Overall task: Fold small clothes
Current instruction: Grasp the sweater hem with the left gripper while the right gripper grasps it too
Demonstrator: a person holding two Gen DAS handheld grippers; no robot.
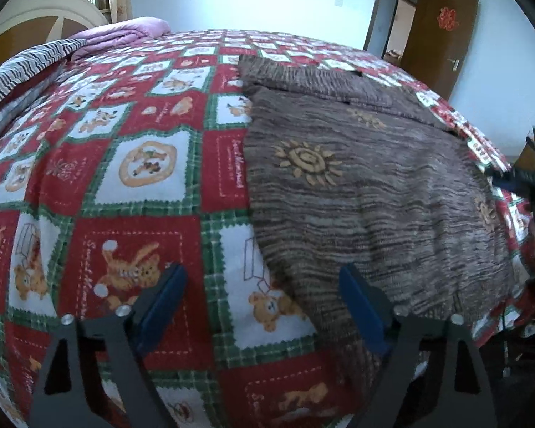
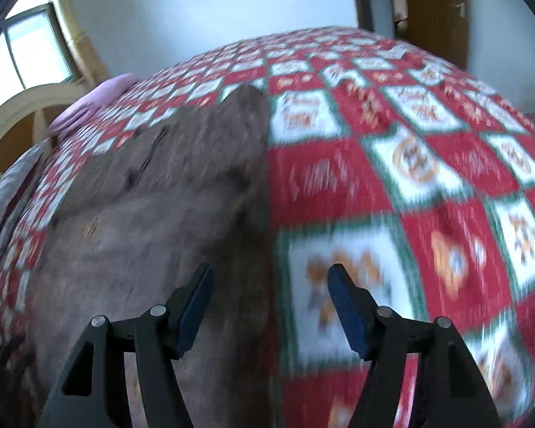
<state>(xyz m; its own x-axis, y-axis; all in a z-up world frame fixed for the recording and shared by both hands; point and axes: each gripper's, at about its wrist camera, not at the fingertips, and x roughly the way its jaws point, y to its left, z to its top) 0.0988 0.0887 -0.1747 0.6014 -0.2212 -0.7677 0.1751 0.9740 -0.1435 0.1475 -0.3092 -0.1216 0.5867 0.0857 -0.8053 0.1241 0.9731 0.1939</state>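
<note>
A brown striped knit garment (image 1: pixel 356 185) with yellow sun motifs lies spread flat on the bed. In the left wrist view my left gripper (image 1: pixel 262 278) hovers open over the garment's left edge. Its right finger is above the knit and its left finger above the bedspread, and nothing is pinched. The right wrist view is blurred. There my right gripper (image 2: pixel 270 274) is open over the right edge of the garment (image 2: pixel 153 214), with its left finger above the knit and no cloth between the pads.
A red, white and green checked bedspread (image 1: pixel 125 185) with bear pictures covers the bed. A purple folded blanket (image 1: pixel 125 34) and a zebra-striped cover (image 1: pixel 21 67) lie by the headboard (image 1: pixel 42 21). A brown door (image 1: pixel 442 35) stands open at the far right.
</note>
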